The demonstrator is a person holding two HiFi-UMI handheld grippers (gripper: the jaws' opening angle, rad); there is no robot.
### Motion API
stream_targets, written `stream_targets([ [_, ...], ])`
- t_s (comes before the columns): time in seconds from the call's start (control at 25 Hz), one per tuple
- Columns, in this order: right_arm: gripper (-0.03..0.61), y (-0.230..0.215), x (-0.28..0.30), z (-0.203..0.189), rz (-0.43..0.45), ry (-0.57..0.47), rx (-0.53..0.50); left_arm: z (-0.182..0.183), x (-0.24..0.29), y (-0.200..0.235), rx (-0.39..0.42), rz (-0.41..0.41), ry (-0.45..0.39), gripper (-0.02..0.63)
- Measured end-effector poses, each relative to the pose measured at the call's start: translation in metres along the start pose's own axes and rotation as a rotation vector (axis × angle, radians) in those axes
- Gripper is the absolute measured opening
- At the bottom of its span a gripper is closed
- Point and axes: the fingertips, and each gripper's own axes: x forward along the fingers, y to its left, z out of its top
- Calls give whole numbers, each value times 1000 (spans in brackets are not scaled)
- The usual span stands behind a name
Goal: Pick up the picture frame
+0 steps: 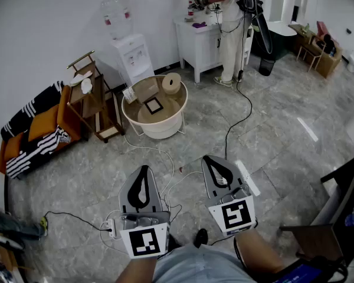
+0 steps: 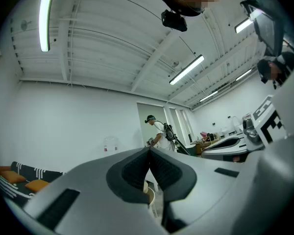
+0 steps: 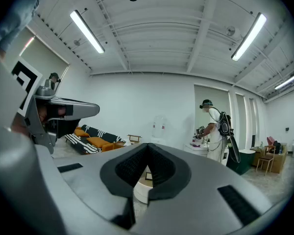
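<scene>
Left tool (image 2: 149, 153), right tool (image 3: 148, 148): closed, seemingly empty.

Glossy grey marble-look floor (image 1: 271, 134) tiles reflect the lights. The left hand-held gripper (image 1: 143, 170) and right hand-held gripper (image 1: 210, 159) are matt grey plastic with dark ribbed pads. The round tabletop (image 1: 143, 114) is smooth pale wood; the sofa (image 1: 42, 124) is orange cloth.

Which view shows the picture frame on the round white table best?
The head view: the picture frame lies flat on the round white table and is seen whole from above. The right gripper view gives only a tiny, partly hidden glimpse of it. The left gripper view shows a sliver of the table, with no frame discernible.
</scene>
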Motion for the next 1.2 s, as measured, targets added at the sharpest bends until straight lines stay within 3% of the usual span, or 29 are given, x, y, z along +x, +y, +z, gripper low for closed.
stream_targets([
  [0.24,11,-10,-2,-6,3,-5,23,-7,3,-8,-4,-3,15,15],
  [0.36,12,-5,-2,-21,40,45,61,-20,4,-6,-3,2,37,15],
  [0.6,12,-22,26,-43,2,86,60,-45,28,8,-23,10,66,15],
  [0.88,14,-38,105,-60,28,120,51,-76,99,39,-38,15,90,15],
  [1.2,14,-56,236,-51,45,99,22,-93,205,111,-36,40,67,15],
])
